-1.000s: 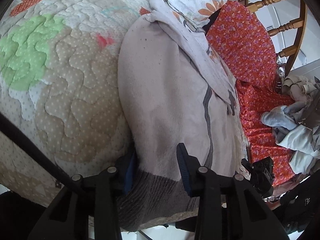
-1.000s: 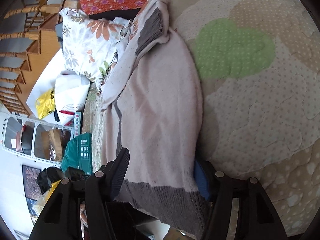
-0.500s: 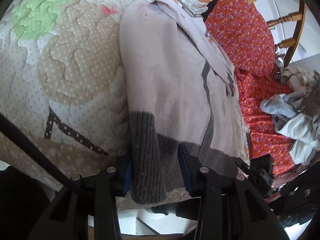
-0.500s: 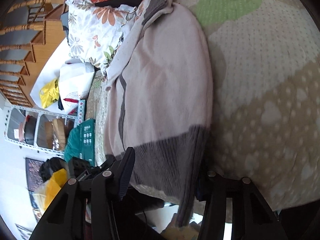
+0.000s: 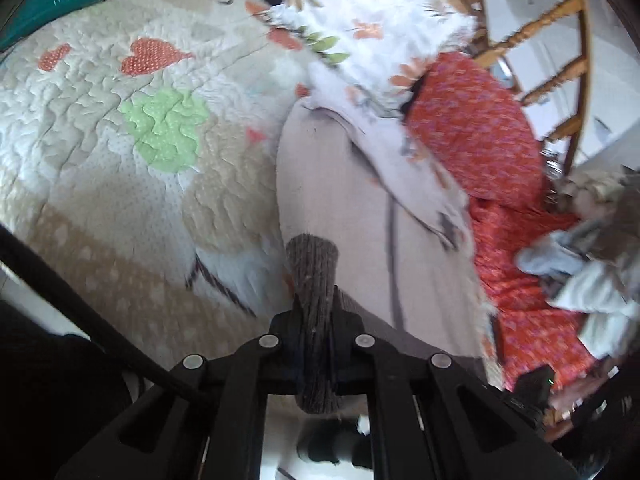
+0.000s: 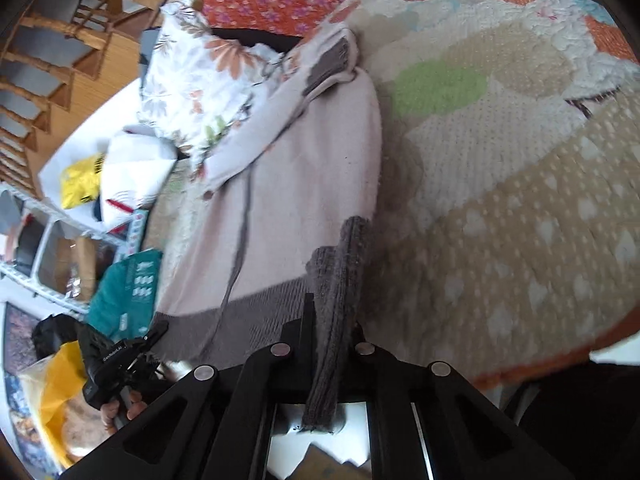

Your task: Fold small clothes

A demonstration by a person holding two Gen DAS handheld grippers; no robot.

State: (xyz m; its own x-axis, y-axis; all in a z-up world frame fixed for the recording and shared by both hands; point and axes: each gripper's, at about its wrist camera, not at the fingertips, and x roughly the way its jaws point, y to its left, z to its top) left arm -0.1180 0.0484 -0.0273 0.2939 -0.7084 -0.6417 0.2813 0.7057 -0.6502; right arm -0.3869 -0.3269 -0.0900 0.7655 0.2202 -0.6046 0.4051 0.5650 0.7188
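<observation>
A pale pink knit sweater (image 5: 344, 196) with a grey ribbed hem lies lengthwise on the quilted bed cover (image 5: 100, 128). My left gripper (image 5: 316, 320) is shut on the grey hem (image 5: 312, 264), which bunches up between the jaws. In the right wrist view the same sweater (image 6: 304, 184) stretches away from me, and my right gripper (image 6: 332, 320) is shut on the other corner of the grey hem (image 6: 344, 264). A sleeve (image 6: 280, 120) is folded across the sweater's far part. The left gripper (image 6: 120, 356) shows at the lower left of the right wrist view.
A floral pillow (image 5: 372, 28) and an orange flowered cloth (image 5: 480, 132) lie beyond the sweater. Loose pale clothes (image 5: 584, 264) are piled at the right. Wooden chair backs (image 5: 560, 40) stand behind. A teal box (image 6: 128, 288) and white shelves (image 6: 44, 248) sit off the bed's side.
Both grippers closed on the grey hem, which now bunches between the jaws. Both have lifted and pulled back, so more of the quilt and room shows.
</observation>
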